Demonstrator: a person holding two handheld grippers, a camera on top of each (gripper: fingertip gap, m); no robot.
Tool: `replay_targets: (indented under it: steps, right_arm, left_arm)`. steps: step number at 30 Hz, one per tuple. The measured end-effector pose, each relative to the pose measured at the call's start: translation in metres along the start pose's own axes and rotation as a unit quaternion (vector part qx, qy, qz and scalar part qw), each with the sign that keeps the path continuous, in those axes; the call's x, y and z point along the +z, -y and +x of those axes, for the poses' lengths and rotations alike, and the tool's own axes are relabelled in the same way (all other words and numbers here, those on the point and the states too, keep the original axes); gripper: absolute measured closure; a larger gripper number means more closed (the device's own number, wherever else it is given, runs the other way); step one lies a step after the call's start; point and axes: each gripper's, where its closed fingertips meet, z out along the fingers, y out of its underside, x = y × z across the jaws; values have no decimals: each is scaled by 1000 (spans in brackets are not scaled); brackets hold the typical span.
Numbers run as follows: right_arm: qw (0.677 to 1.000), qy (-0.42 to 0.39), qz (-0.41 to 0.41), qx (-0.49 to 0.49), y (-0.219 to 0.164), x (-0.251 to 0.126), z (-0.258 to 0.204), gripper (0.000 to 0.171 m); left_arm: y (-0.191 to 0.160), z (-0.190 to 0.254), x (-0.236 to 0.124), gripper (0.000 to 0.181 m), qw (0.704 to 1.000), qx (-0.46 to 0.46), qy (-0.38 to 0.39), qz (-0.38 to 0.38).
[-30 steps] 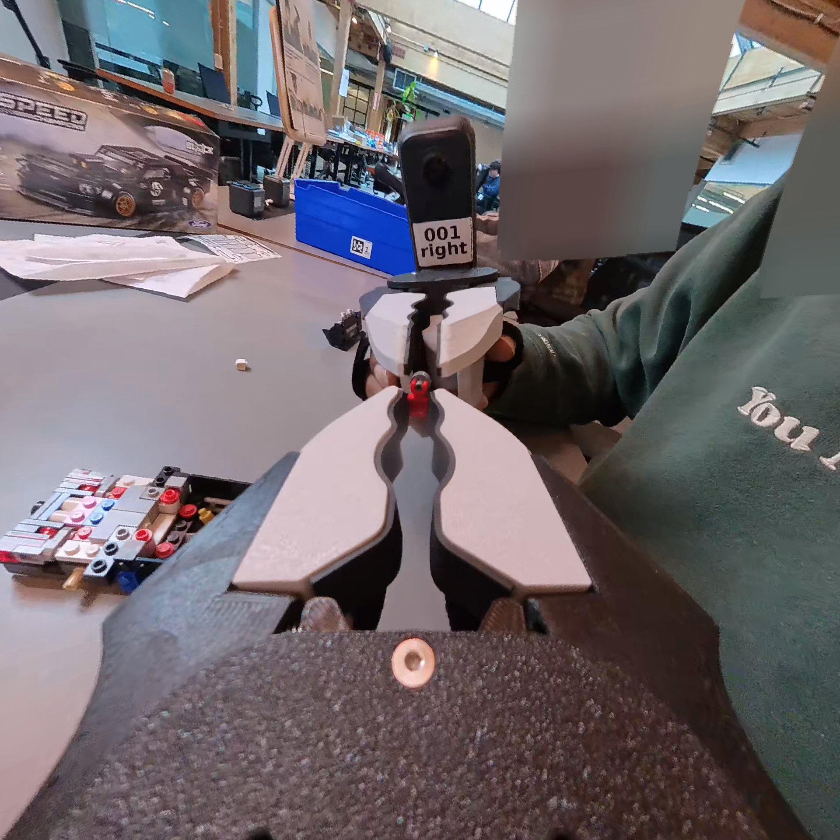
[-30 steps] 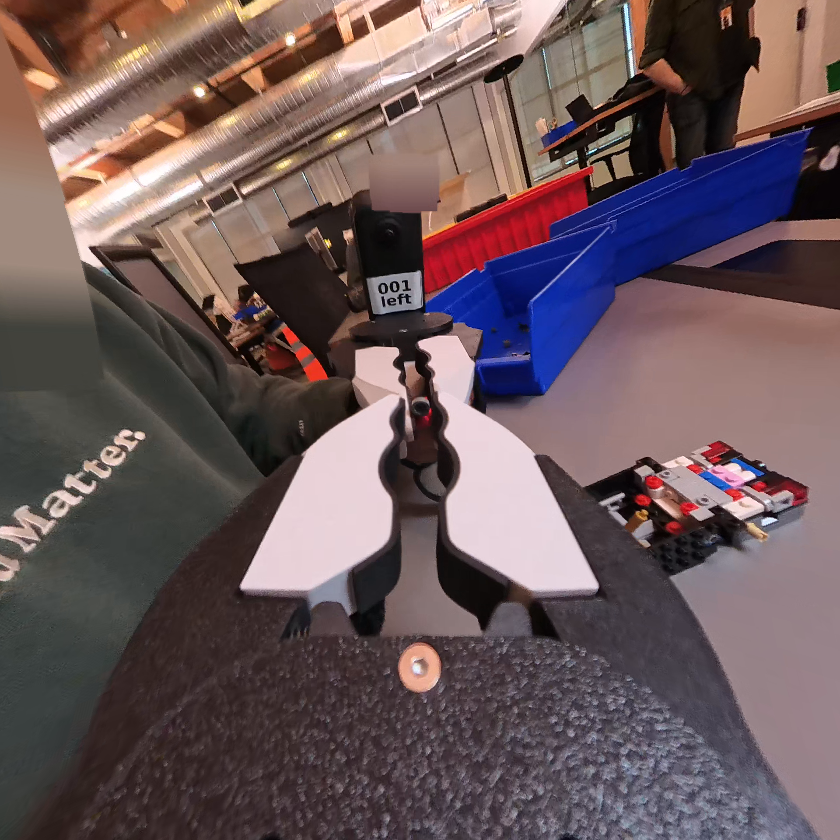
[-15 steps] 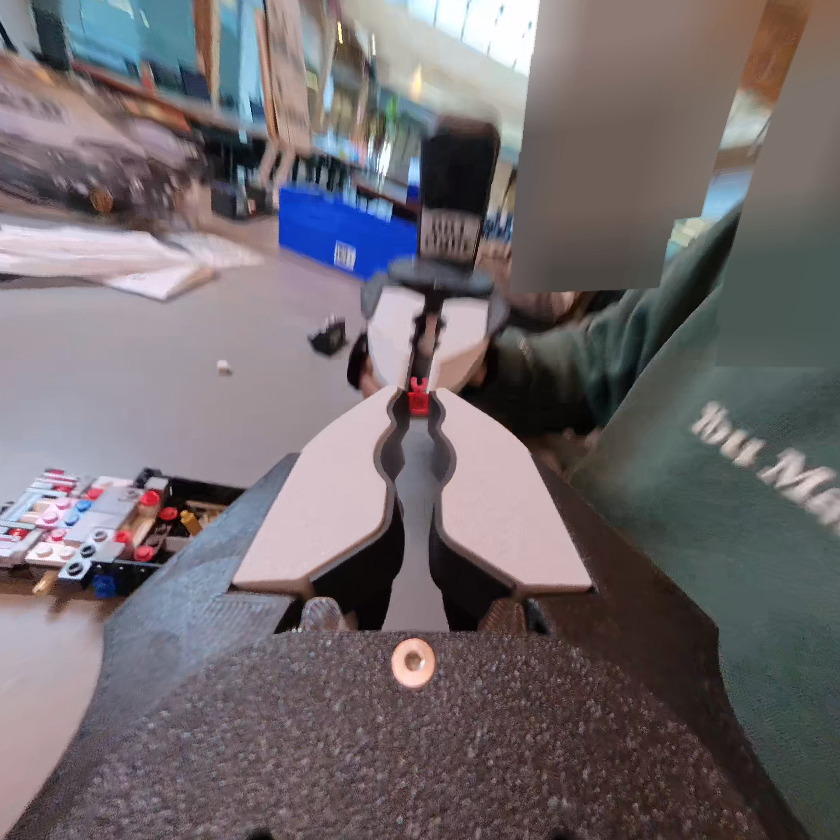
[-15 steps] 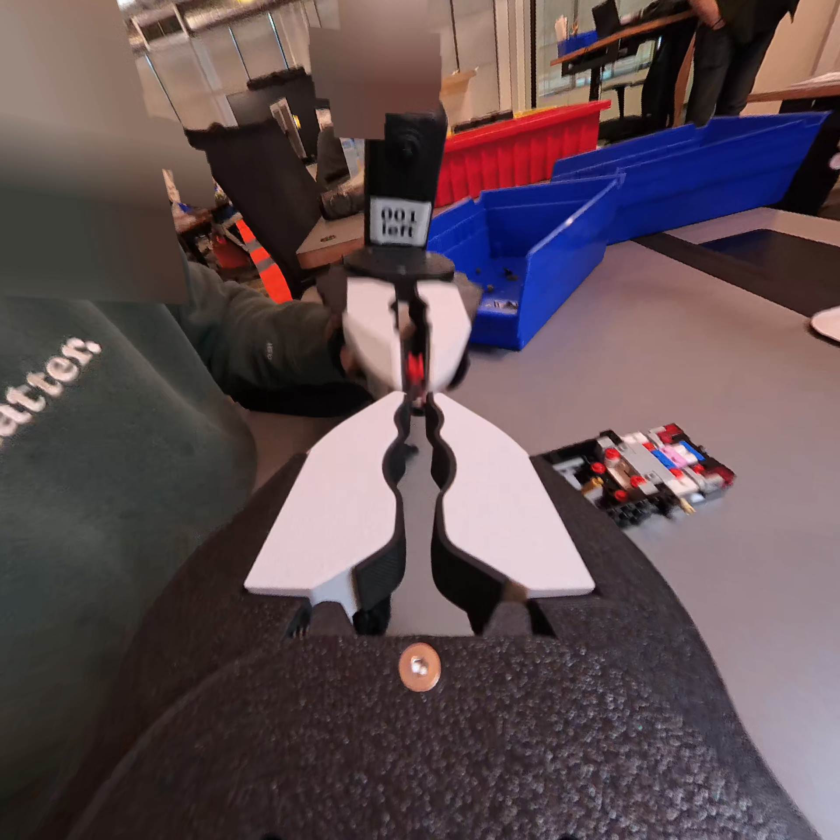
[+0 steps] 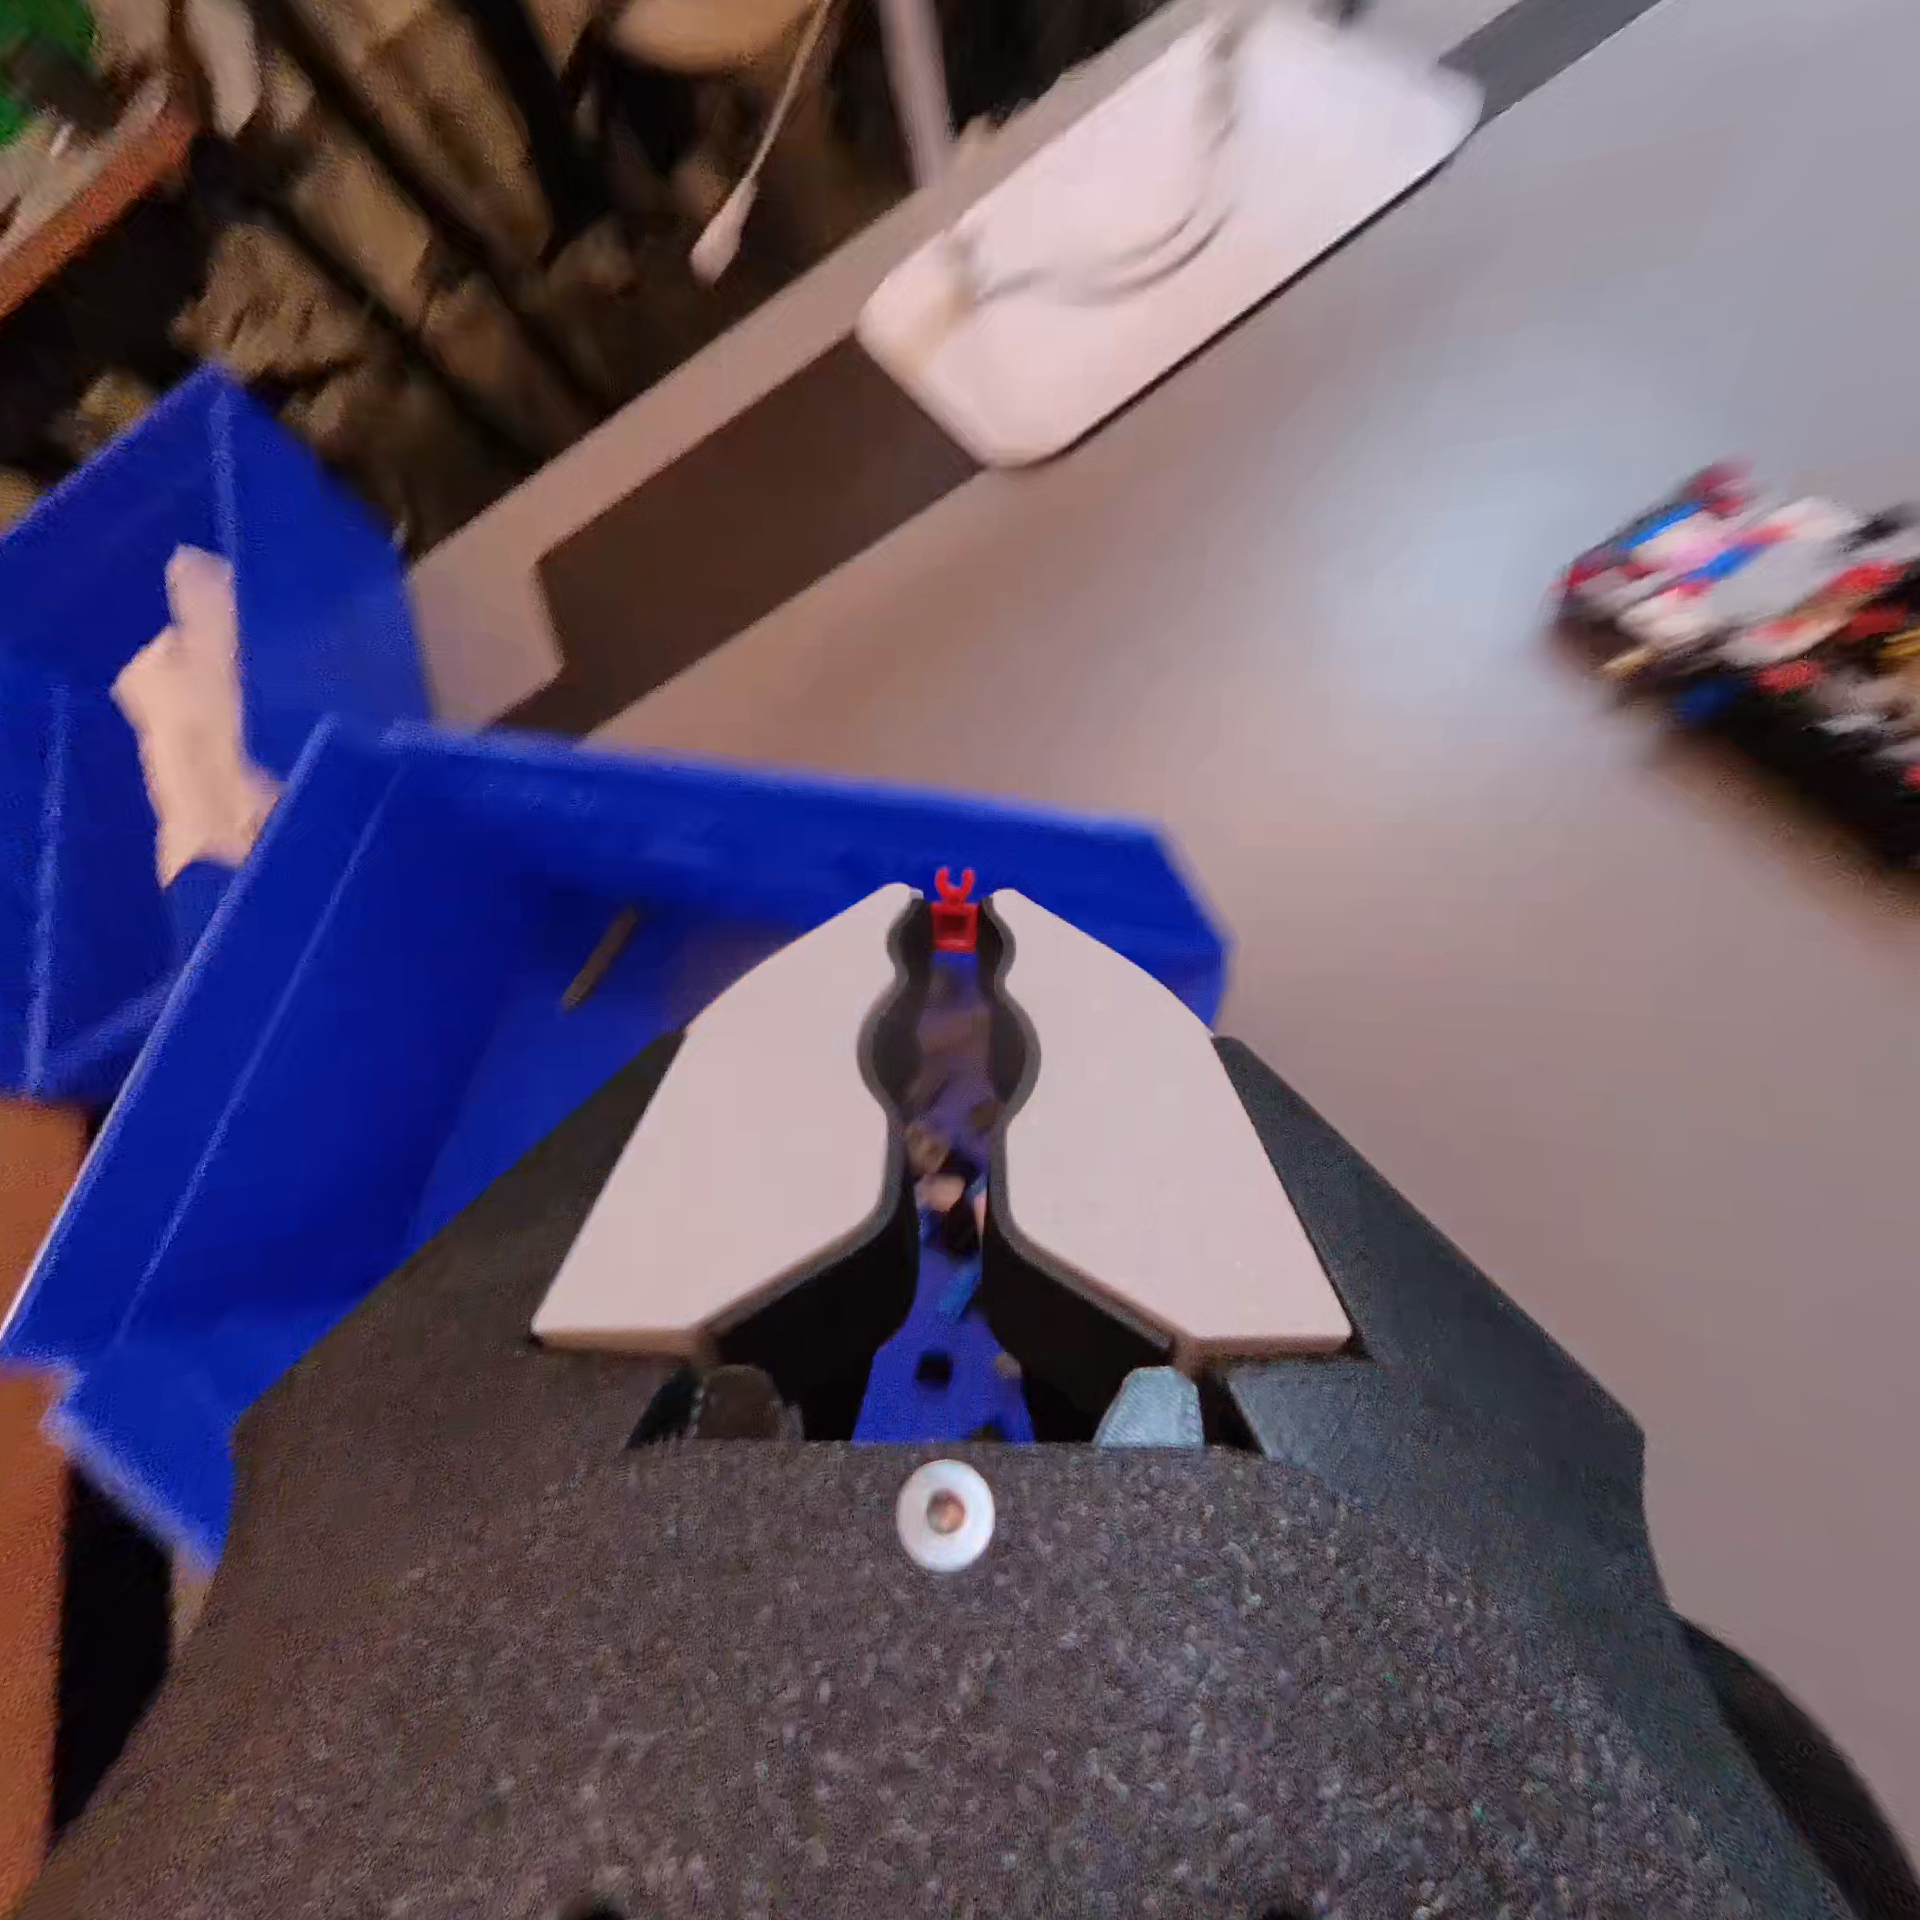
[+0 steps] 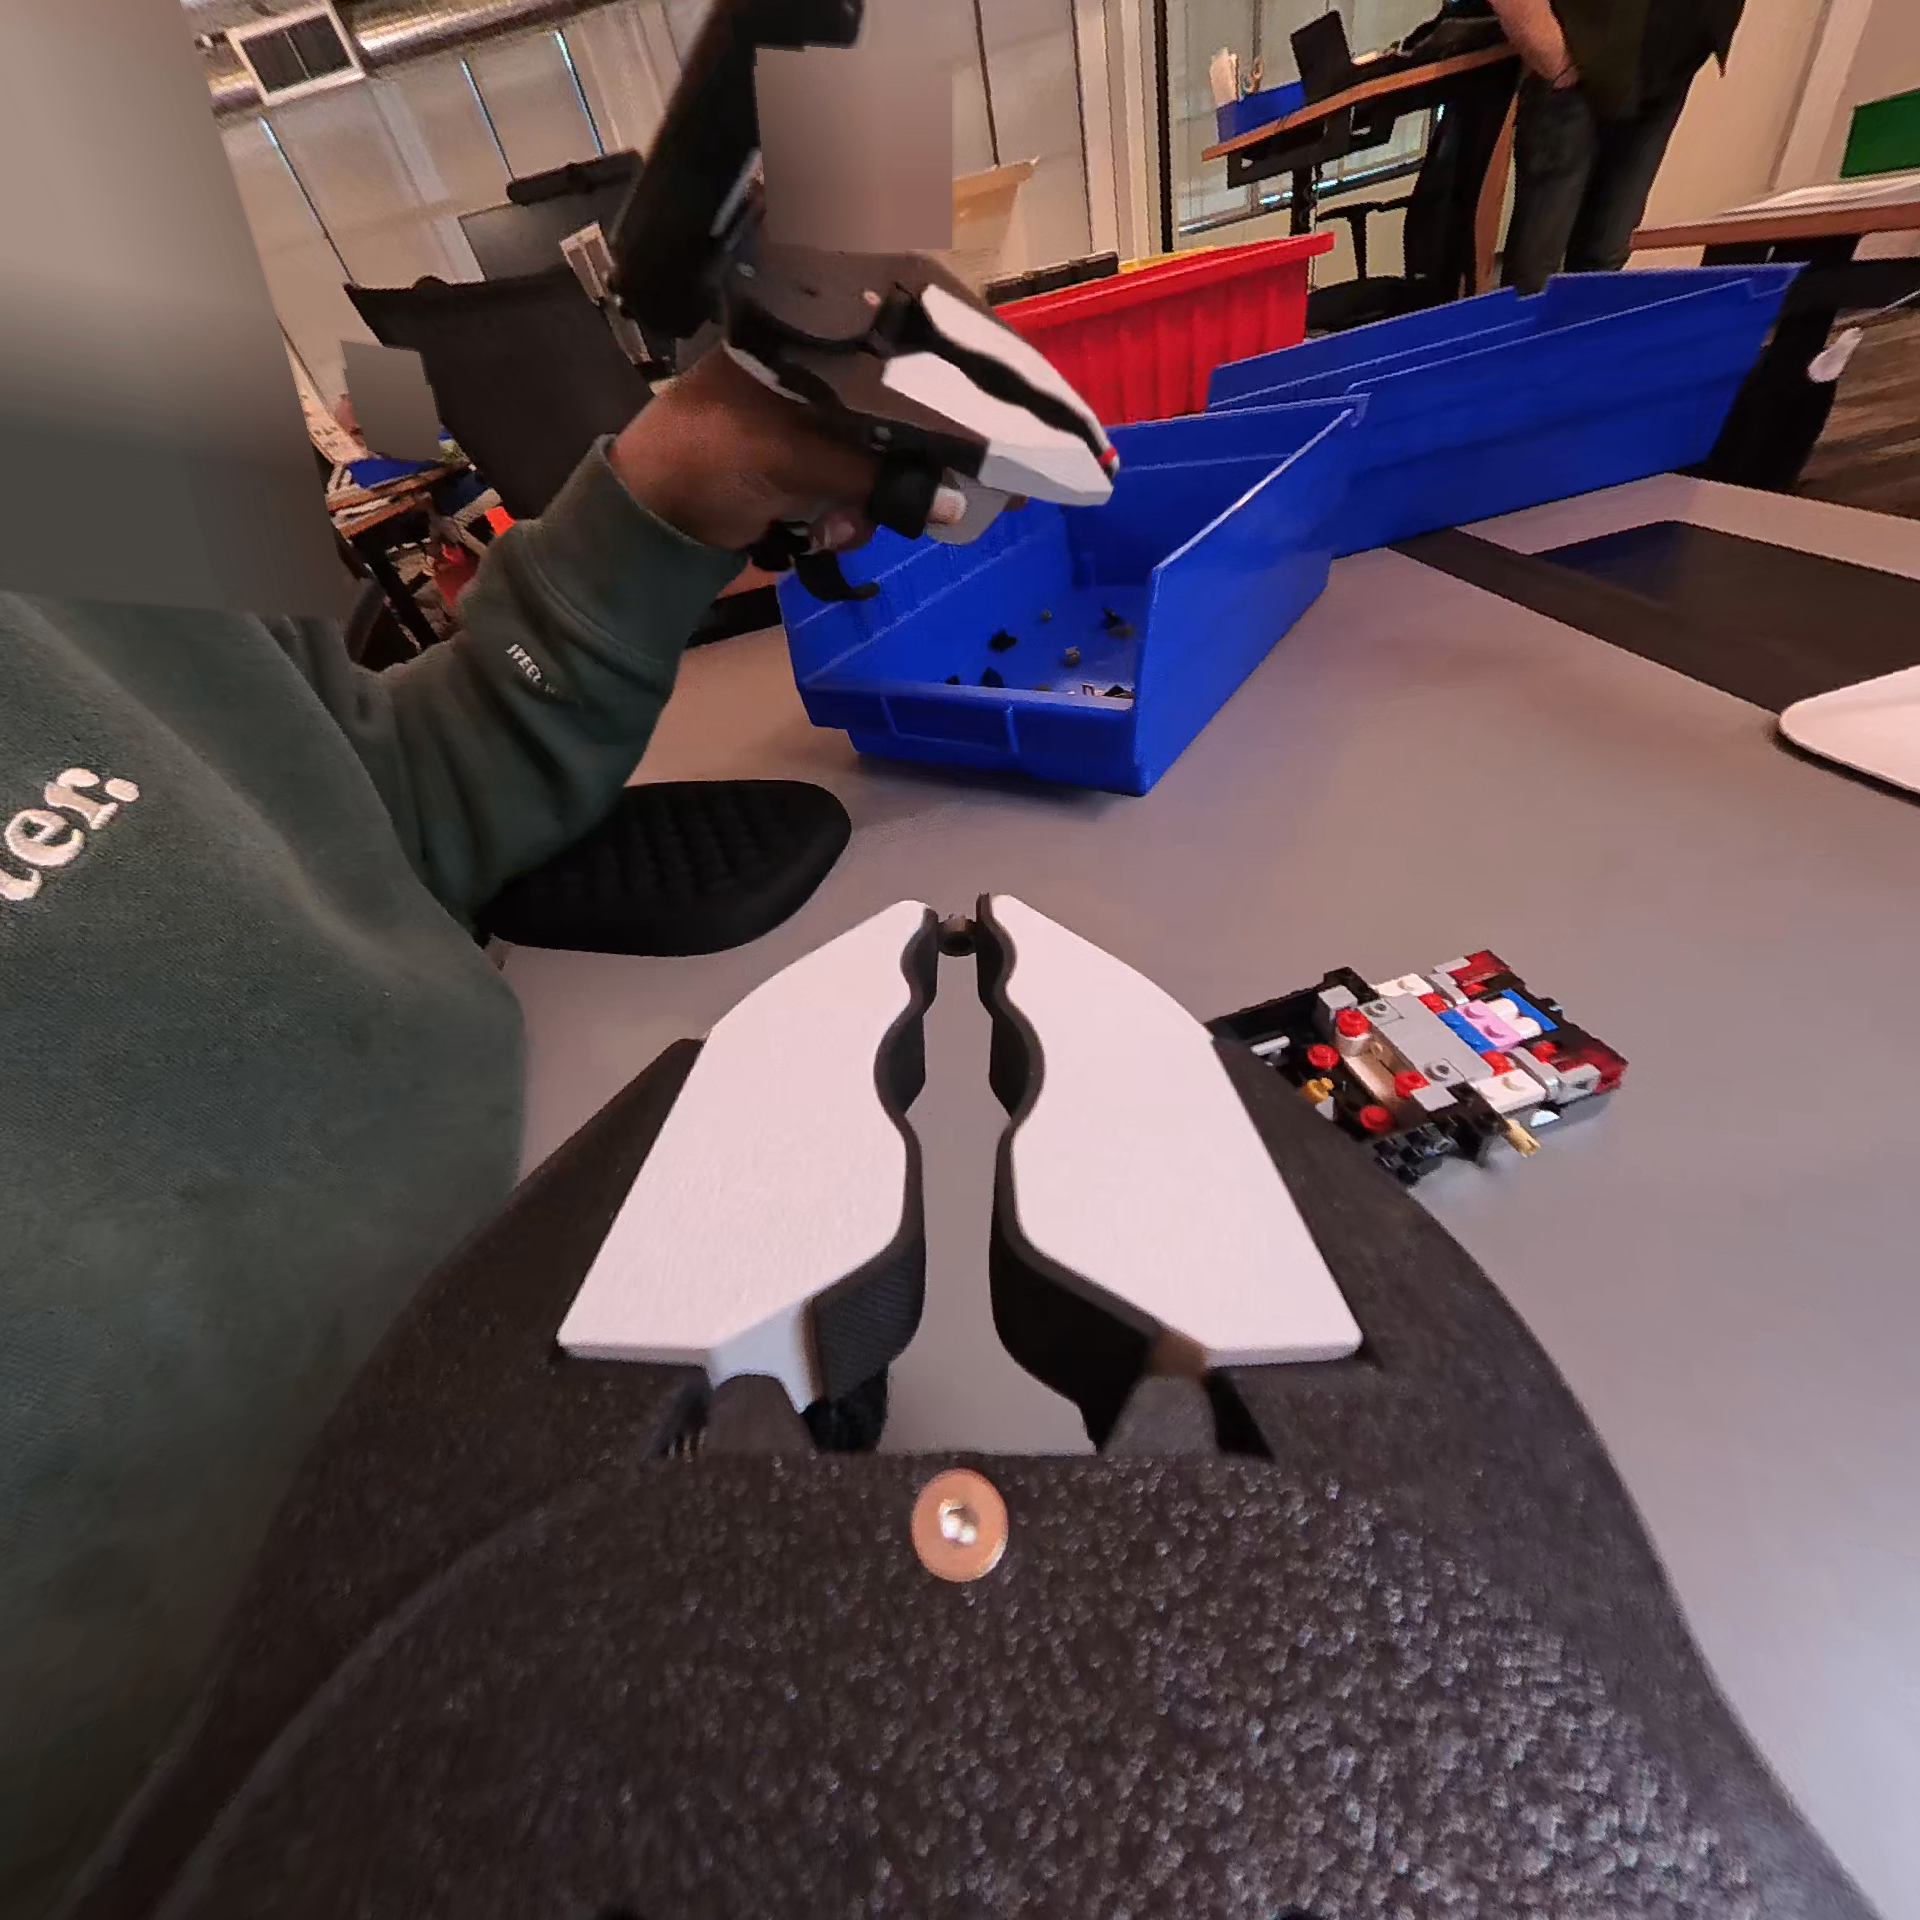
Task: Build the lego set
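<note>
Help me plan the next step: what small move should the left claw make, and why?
Probably swing the left claw toward the build: it grips a red clip above the blue bin, while the build sits apart on the table.

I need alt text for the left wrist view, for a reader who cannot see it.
The left gripper pinches a small red clip piece at its fingertips, above a blue bin on a grey table. The partly built lego model lies blurred at the far right.
</note>
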Motion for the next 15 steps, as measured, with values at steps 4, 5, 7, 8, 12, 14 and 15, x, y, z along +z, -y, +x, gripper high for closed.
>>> replay_targets:
  steps: [4, 5, 7, 8, 12, 14, 15]
  right_arm:
    - [1000, 3, 2, 8, -2, 1, -1, 164]
    - [1000, 2, 3, 9, -1, 0, 0, 164]
    - [1000, -1, 9, 15, 0, -1, 1, 164]
    - [1000, -1, 11, 19, 0, -2, 2, 164]
    - [999, -4, 17, 33, 1, -3, 6, 164]
    - [999, -6, 18, 37, 1, -3, 7, 164]
    - [999, -7, 18, 38, 1, -3, 8, 164]
  left_arm:
    - [-53, 0, 17, 163, 992, -38, -42, -112]
    - [-59, 5, 21, 148, 990, -38, -55, -121]
    - [-71, 13, 27, 135, 986, -32, -76, -147]
    - [-73, 13, 28, 139, 986, -29, -75, -148]
    - [-71, 20, 25, 148, 984, -31, -114, -131]
    - [-70, 22, 30, 150, 984, -39, -122, -122]
    - [-69, 24, 33, 154, 984, -40, -129, -116]
